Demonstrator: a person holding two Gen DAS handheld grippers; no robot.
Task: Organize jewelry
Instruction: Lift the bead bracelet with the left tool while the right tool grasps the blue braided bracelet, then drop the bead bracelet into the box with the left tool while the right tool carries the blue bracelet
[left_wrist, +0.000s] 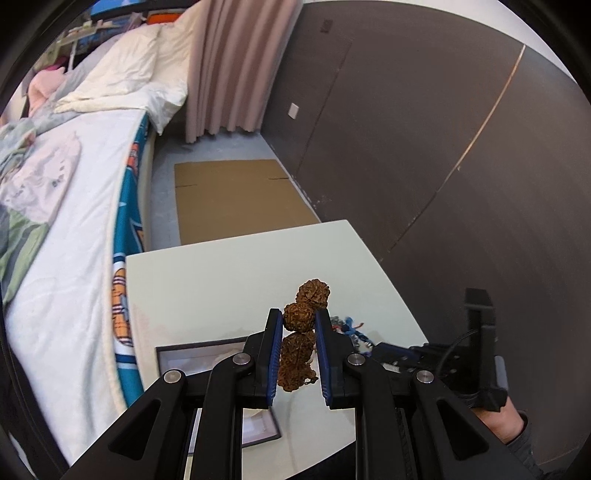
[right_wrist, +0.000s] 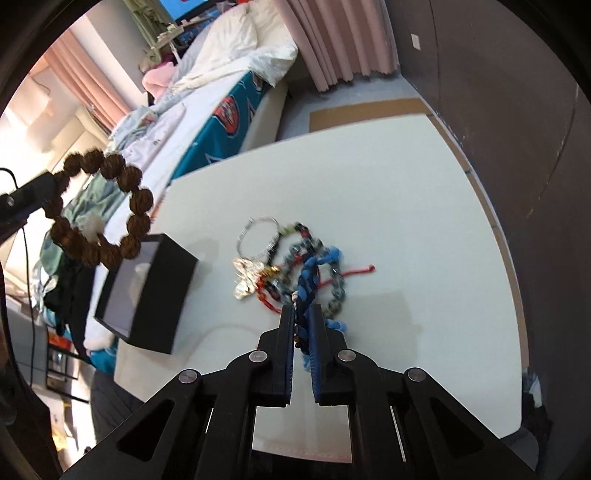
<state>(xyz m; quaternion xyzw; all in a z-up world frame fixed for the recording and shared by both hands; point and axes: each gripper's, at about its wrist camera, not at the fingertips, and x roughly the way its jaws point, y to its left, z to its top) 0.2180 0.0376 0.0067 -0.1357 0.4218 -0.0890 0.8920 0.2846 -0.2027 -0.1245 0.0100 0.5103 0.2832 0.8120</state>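
Left tool (left_wrist: 299, 319): pads pinch a bracelet of large brown wrinkled seed beads (left_wrist: 300, 317), lifted off the white counter (left_wrist: 207, 284); in the right wrist view the loop hangs at the left of frame, above an open black box (right_wrist: 147, 295).

Right tool (right_wrist: 303, 314): pads pressed onto a blue braided cord bracelet (right_wrist: 308, 275), low centre of frame, touching the jewelry heap on the counter. Heap holds a thin silver wire bangle (right_wrist: 258, 236), a dark bead strand (right_wrist: 334, 291) and a red cord (right_wrist: 354, 271), tangled together.
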